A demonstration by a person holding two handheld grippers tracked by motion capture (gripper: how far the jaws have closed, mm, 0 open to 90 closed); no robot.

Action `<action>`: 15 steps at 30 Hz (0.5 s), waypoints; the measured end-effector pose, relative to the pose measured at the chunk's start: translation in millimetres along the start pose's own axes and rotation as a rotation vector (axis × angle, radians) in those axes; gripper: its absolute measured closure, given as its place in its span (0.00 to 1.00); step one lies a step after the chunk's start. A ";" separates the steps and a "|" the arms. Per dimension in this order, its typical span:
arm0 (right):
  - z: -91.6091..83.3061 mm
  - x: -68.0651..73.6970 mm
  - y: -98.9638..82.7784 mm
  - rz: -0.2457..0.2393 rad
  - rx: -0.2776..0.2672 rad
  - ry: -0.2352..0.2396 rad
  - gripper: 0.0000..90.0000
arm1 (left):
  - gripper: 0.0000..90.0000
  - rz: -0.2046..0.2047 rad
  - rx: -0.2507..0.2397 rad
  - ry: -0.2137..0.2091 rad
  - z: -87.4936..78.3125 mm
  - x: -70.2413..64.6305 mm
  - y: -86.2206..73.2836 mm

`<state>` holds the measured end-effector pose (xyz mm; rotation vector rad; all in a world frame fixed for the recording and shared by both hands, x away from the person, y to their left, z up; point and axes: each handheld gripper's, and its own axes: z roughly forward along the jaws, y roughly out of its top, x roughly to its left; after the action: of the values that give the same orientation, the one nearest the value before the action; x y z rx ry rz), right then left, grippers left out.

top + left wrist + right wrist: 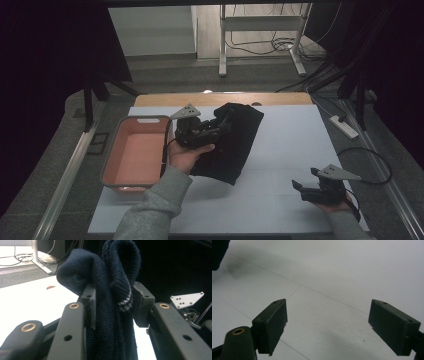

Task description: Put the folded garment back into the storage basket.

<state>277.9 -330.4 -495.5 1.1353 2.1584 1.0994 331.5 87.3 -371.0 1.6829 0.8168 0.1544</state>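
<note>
A dark navy knitted garment (235,142) hangs over the middle of the white table, lifted at its top end. My left gripper (226,121) is shut on a bunched fold of it. In the left gripper view the knit (113,302) fills the gap between both pads, with a pale stitched edge showing. My right gripper (302,179) rests low at the table's near right, apart from the garment. Its jaws stand wide apart in the right gripper view (327,327) with only bare table between them.
An orange-lined grey bin (131,155) stands at the table's left, beside the left hand. The wooden table edge (165,99) runs along the back. A power strip (344,126) and cables lie on the floor to the right.
</note>
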 end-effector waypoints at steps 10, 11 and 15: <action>0.1 -0.2 -0.1 0.000 0.001 -0.001 0.18 | 0.68 0.000 -0.012 0.013 -9.8 0.6 4.1; 0.1 -0.1 -0.1 0.000 0.001 -0.001 0.18 | 0.68 0.001 -0.014 0.013 -11.0 0.7 4.6; -0.1 -0.5 -0.2 0.002 0.000 0.000 0.18 | 0.68 0.004 -0.014 0.017 -14.8 1.1 5.1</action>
<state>278.0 -330.9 -495.6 1.1376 2.1577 1.0996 326.9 99.6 -362.4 1.6721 0.8233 0.1770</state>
